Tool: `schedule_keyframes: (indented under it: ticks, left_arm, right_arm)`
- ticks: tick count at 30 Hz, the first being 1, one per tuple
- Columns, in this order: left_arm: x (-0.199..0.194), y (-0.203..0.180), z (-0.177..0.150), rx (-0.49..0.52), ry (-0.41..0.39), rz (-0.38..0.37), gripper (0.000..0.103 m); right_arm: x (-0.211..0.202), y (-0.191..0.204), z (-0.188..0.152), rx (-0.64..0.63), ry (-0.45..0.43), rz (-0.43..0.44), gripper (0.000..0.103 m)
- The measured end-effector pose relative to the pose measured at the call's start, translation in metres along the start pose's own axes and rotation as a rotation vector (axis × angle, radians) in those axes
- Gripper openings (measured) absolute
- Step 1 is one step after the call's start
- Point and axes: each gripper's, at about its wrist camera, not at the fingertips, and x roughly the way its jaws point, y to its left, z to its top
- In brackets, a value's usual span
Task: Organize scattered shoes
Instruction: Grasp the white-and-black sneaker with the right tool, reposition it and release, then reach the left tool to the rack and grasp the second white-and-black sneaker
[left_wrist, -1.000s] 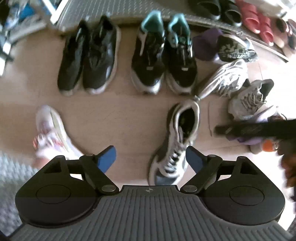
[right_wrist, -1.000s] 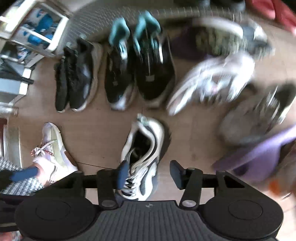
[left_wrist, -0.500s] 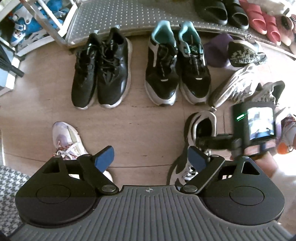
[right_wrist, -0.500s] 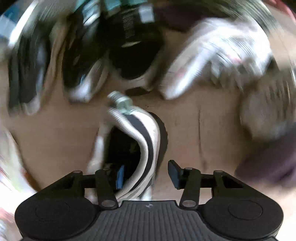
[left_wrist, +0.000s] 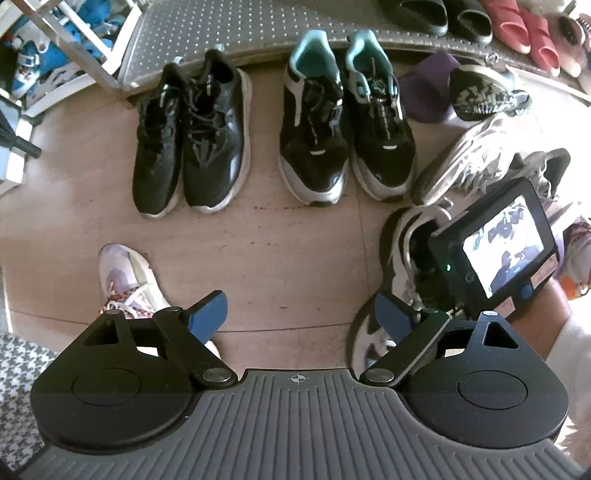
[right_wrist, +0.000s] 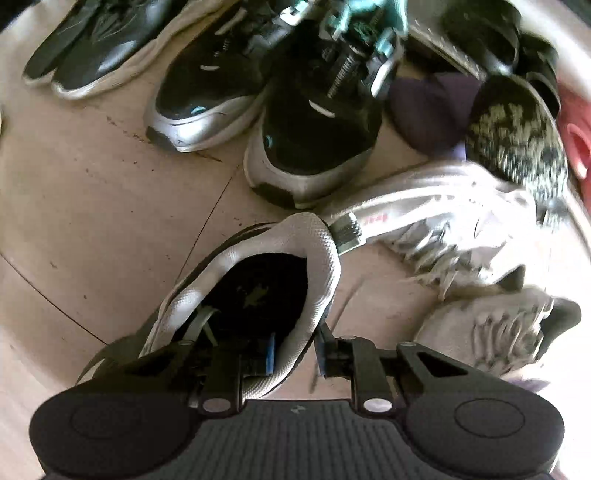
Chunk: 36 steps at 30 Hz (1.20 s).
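Floor: sneaker collar between right claw.

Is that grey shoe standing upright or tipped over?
Upright: the grey shoe rests on its sole, opening upward, its collar between the closing right claw.

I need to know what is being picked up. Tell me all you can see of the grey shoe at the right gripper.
The grey shoe is a lace-up trainer with a pale textured mesh collar, dark side panels, a black insole and a heel pull tab. It sits upright on the floor, its heel near the toe of a teal-lined black shoe. The right gripper is closing on its collar wall, one finger inside the opening, one outside. A white shoe lies beside its heel.
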Motion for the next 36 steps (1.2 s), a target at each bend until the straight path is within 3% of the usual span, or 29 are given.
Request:
schedule_keyframes:
  ticks: [4, 6, 10, 12, 14, 16, 17, 19, 21, 23, 26, 29, 31, 33, 35, 36]
  left_arm:
    - [0.002, -0.001, -0.002, 0.002, 0.005, 0.003, 0.091]
    - [0.004, -0.001, -0.002, 0.000, 0.009, 0.006, 0.091]
    - [0.004, -0.001, -0.002, 0.005, 0.007, 0.012, 0.091]
    - [0.003, -0.002, -0.002, 0.010, 0.004, 0.010, 0.091]
    - [0.002, -0.003, 0.000, 0.011, 0.003, 0.008, 0.091]
    - [0.001, -0.004, 0.002, 0.006, 0.002, 0.005, 0.091]
    - [0.001, -0.005, 0.003, 0.003, 0.001, 0.004, 0.091]
    - [-0.001, -0.008, 0.007, -0.003, -0.006, 0.002, 0.091]
    - [-0.005, -0.014, 0.013, -0.010, -0.020, -0.011, 0.091]
    - [-0.010, -0.022, 0.020, -0.006, -0.039, -0.032, 0.092]
    - [-0.014, -0.035, 0.026, 0.002, -0.071, -0.067, 0.093]
    - [-0.016, -0.049, 0.029, 0.027, -0.113, -0.113, 0.093]
    - [-0.014, -0.059, 0.031, 0.073, -0.128, -0.129, 0.094]
    - [-0.011, -0.069, 0.035, 0.127, -0.139, -0.135, 0.094]
    - [-0.007, -0.087, 0.051, 0.198, -0.174, -0.137, 0.094]
    - [-0.004, -0.095, 0.062, 0.226, -0.194, -0.140, 0.094]
  right_arm:
    - [-0.012, 0.027, 0.003, -0.222, -0.044, 0.007, 0.020]
    - [-0.010, 0.026, 0.008, -0.159, -0.034, 0.013, 0.019]
    - [-0.001, -0.009, 0.014, 0.230, 0.028, 0.087, 0.014]
    - [-0.002, -0.016, 0.014, 0.278, 0.012, 0.096, 0.015]
    - [-0.009, -0.009, 0.017, 0.180, -0.035, 0.080, 0.028]
    - [-0.015, -0.009, 0.016, 0.146, -0.007, 0.107, 0.050]
    - [-0.019, -0.013, 0.016, 0.158, 0.016, 0.137, 0.052]
    - [-0.032, -0.033, 0.007, 0.239, 0.057, 0.186, 0.076]
    - [-0.036, -0.060, -0.012, 0.384, 0.135, 0.224, 0.082]
    - [-0.035, -0.081, -0.028, 0.477, 0.207, 0.263, 0.082]
    - [-0.056, -0.143, -0.045, 0.640, 0.246, 0.322, 0.082]
    - [-0.109, -0.196, -0.039, 0.634, 0.139, 0.328, 0.087]
    - [-0.141, -0.222, -0.028, 0.573, 0.049, 0.291, 0.094]
    - [-0.162, -0.254, -0.022, 0.553, -0.052, 0.253, 0.095]
    - [-0.173, -0.290, -0.023, 0.655, -0.159, 0.259, 0.094]
    - [-0.172, -0.305, -0.025, 0.733, -0.172, 0.286, 0.091]
